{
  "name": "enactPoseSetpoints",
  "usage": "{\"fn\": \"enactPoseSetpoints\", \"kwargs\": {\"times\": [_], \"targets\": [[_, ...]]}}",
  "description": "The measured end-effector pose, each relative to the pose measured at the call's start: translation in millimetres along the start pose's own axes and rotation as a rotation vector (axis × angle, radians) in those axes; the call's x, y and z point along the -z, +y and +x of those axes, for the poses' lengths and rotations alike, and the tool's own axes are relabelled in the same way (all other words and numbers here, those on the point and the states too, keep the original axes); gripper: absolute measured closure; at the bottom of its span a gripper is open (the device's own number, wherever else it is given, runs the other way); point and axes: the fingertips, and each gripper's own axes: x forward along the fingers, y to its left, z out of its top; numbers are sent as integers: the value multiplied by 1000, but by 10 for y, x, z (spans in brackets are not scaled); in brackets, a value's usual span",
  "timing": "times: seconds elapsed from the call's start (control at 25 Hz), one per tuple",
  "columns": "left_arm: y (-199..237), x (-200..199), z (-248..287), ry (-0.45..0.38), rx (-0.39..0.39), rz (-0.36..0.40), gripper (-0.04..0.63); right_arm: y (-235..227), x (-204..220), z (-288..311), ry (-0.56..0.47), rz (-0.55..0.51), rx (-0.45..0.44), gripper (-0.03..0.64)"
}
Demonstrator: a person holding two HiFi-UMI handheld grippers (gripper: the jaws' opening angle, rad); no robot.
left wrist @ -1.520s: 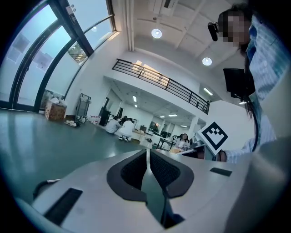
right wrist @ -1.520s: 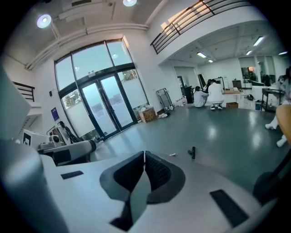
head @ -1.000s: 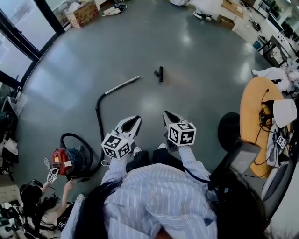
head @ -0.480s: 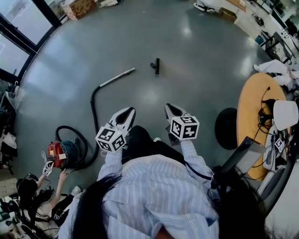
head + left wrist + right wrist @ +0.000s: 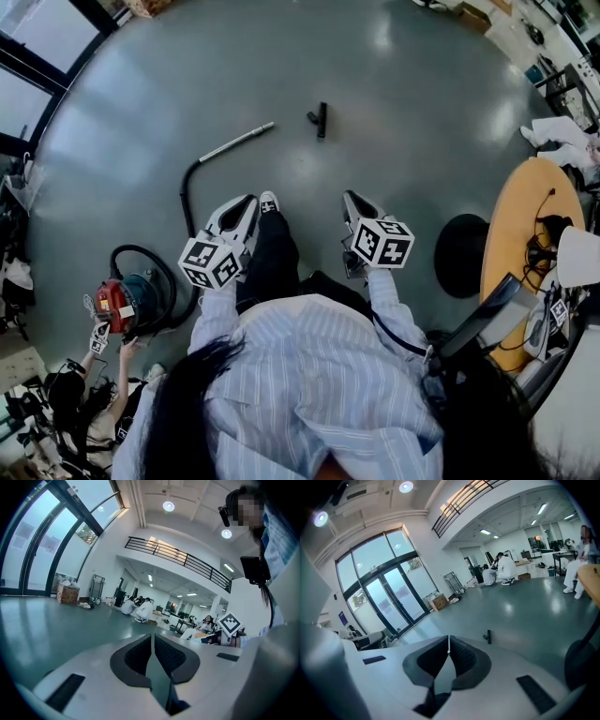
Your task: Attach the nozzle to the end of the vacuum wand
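Site type: large open-plan office or lab hall on two levels.
Floor: polished grey floor (image 5: 394, 75), wide and glossy, mirroring the lamps.
Frontage: tall glazed doors (image 5: 389, 602) in dark frames.
Upper level: mezzanine railing (image 5: 183, 559) below recessed ceiling lights (image 5: 168, 506).
Work area: desks (image 5: 541, 564) at the far side, people (image 5: 504, 569) in white beside them.
Storage: cardboard box (image 5: 438, 602) near the doors.

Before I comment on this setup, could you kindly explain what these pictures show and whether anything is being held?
No robot here: a person holds a two-jaw gripper in each hand. The top-down picture comes from a head camera; the other two ride on the grippers, looking along their jaws. The left gripper and right gripper are shut and empty. On the floor lie a black nozzle and a metal wand, apart; the wand's hose runs to a red vacuum.
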Motion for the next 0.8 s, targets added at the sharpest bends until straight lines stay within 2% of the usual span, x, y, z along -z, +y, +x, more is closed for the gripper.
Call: {"fn": "enactPoseSetpoints", "kwargs": {"times": [0.16,0.32,0.64,0.8], "targets": [[678,-344,310,11,-2,13,569,31,-405,634,-13,34,36,600],[1306,-698,602,22,21,-20,569,48,-849,1304,-11,38,80,600],[2575,-778,1269,106,-33,-41,569,-303,-1170,2180,36,91,179,600],[2828,-758,1542,136,-28,-62,569,-452,-1182,2346,74,98,198,600]]}}
